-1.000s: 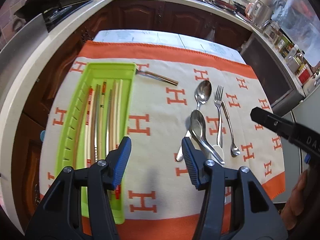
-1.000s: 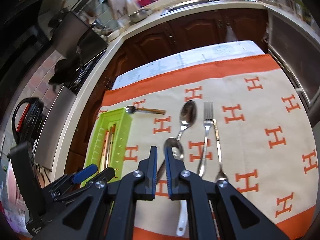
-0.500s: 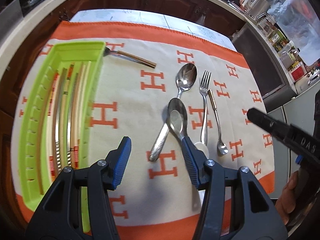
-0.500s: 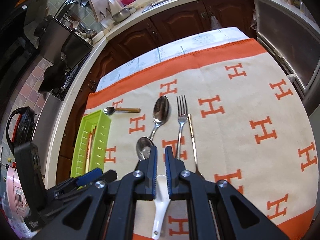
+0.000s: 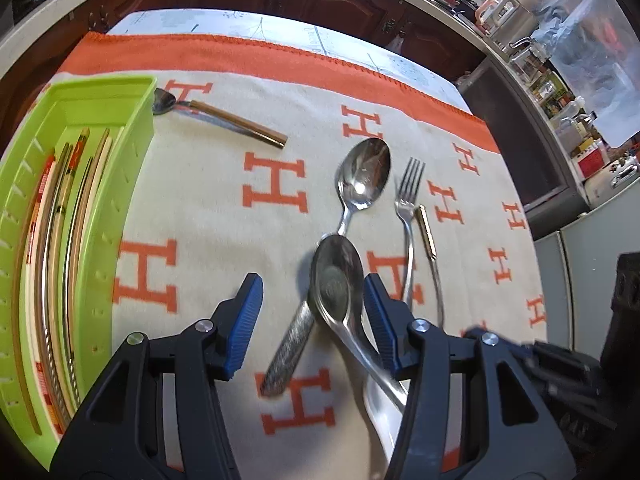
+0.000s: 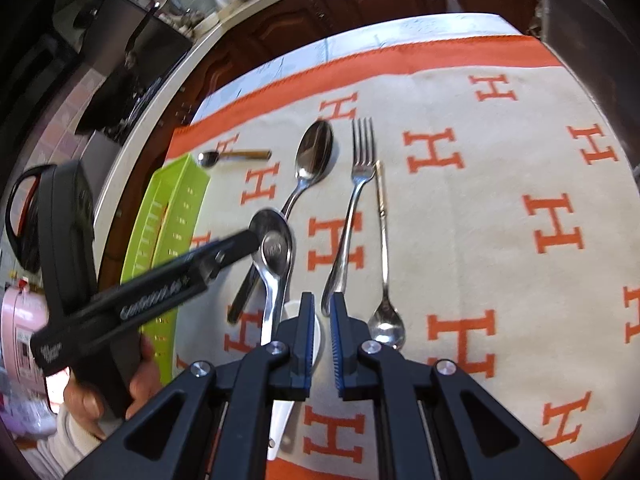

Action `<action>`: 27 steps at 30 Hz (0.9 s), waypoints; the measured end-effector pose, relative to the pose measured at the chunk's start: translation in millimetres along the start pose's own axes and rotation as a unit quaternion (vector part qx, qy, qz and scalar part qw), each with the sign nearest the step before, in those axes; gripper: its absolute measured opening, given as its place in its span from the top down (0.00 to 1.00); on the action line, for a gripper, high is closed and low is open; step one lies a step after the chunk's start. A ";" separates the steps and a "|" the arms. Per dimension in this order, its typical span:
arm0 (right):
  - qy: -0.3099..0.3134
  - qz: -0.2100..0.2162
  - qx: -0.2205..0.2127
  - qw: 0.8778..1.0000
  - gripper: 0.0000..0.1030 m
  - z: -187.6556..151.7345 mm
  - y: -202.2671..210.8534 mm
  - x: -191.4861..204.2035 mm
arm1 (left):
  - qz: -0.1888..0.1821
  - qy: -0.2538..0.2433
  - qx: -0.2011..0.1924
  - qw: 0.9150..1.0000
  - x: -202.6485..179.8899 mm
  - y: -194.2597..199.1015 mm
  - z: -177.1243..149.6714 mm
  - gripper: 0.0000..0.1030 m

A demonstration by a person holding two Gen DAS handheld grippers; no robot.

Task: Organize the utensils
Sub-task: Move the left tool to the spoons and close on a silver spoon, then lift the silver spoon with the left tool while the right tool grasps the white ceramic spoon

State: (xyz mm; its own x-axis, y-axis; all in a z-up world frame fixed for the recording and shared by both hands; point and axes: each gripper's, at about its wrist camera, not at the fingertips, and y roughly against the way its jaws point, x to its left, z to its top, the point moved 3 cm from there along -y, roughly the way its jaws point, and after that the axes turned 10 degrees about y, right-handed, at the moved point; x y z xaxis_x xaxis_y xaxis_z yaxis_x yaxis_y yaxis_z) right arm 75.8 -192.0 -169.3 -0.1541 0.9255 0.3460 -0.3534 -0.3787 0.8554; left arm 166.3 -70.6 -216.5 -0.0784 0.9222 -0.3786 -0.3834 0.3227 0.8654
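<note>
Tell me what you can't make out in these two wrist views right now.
- White spoon: in both views, gripper bodies cover most of it.
- Green tray: its near end runs off the left wrist view's edge.
- Chopsticks: how many lie in the tray is unclear; they overlap.
- Left gripper: whether its open fingers touch the upper steel spoon is unclear.
- Right gripper: nearly closed, holding nothing visible.

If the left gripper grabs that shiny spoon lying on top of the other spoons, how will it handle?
The top spoon looks polished metal, so probably stiff yet slippery. It rests across a larger spoon's handle and a white spoon, so it may rock or slide when the open left gripper closes.
</note>
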 end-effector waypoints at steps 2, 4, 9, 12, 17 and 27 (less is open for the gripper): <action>0.007 0.003 0.007 1.000 0.93 -1.9 -4.6 1.3 | 0.002 -0.007 -0.003 1.000 -4.5 -8.3 1.3 0.63; 0.009 0.005 0.011 1.000 0.93 -3.8 -7.4 1.0 | 0.001 -0.014 0.000 1.000 -9.9 -16.9 1.3 0.69; 0.009 0.008 0.019 1.000 0.93 -7.3 -11.7 -2.4 | 0.005 -0.028 -0.002 1.000 -17.9 -26.6 -1.0 0.92; 0.009 0.013 0.024 1.000 0.93 -9.1 -13.8 -3.2 | -0.001 -0.033 -0.015 0.999 -19.8 -25.8 -0.9 0.99; 0.015 0.029 0.034 0.999 0.93 -11.9 -18.8 0.7 | -0.011 -0.027 -0.019 0.999 -19.6 -20.2 -1.4 1.00; 0.031 0.024 0.054 0.998 0.85 -16.7 -34.9 9.7 | -0.042 -0.009 -0.026 0.999 -6.9 13.4 -5.3 1.00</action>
State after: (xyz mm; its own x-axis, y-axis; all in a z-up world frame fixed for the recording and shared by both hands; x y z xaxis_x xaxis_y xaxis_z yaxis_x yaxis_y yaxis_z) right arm 71.2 -170.0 -202.3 -0.2256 0.9029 0.3660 -0.2427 -0.4159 0.8764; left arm 156.8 -73.7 -204.0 -0.0285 0.8961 -0.4430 -0.4350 0.3879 0.8126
